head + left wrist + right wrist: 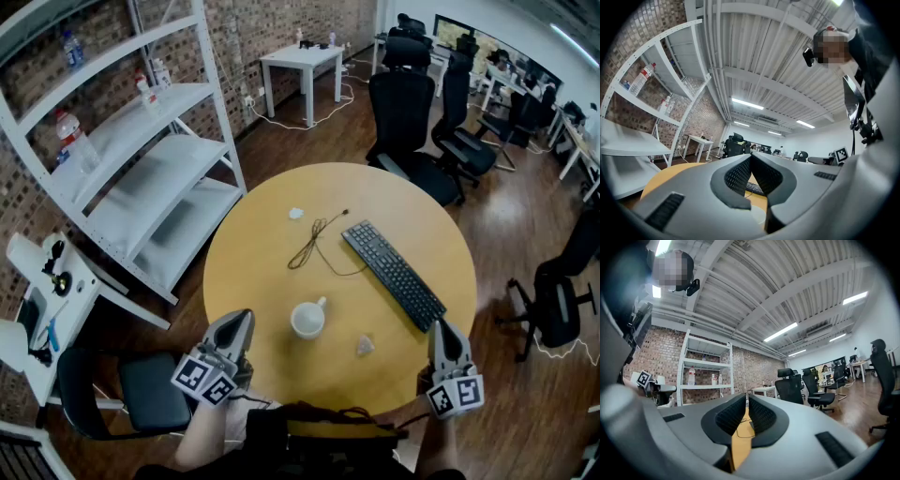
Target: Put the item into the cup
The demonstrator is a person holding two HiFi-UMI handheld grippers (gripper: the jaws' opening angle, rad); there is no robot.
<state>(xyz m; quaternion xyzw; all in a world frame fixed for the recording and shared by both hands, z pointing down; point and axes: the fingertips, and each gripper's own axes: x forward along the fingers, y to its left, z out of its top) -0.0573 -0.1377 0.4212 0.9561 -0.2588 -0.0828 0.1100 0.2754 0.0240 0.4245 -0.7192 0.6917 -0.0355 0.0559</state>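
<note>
A white cup (308, 319) with a small handle stands upright on the round yellow table (281, 272), toward its near side. A small pale, crumpled item (365, 346) lies on the table just right of the cup, apart from it. My left gripper (241, 321) sits at the table's near left edge, left of the cup, with its jaws shut and empty (751, 157). At the near right edge, right of the item, my right gripper (443, 328) is likewise shut on nothing (746, 397). Both point up and away from the table.
A black keyboard (394, 274) lies diagonally on the right half of the table, with a thin black cable (314, 242) and a small white scrap (296, 213) farther back. White shelving (141, 159) stands at the left, and black office chairs (412, 122) behind the table.
</note>
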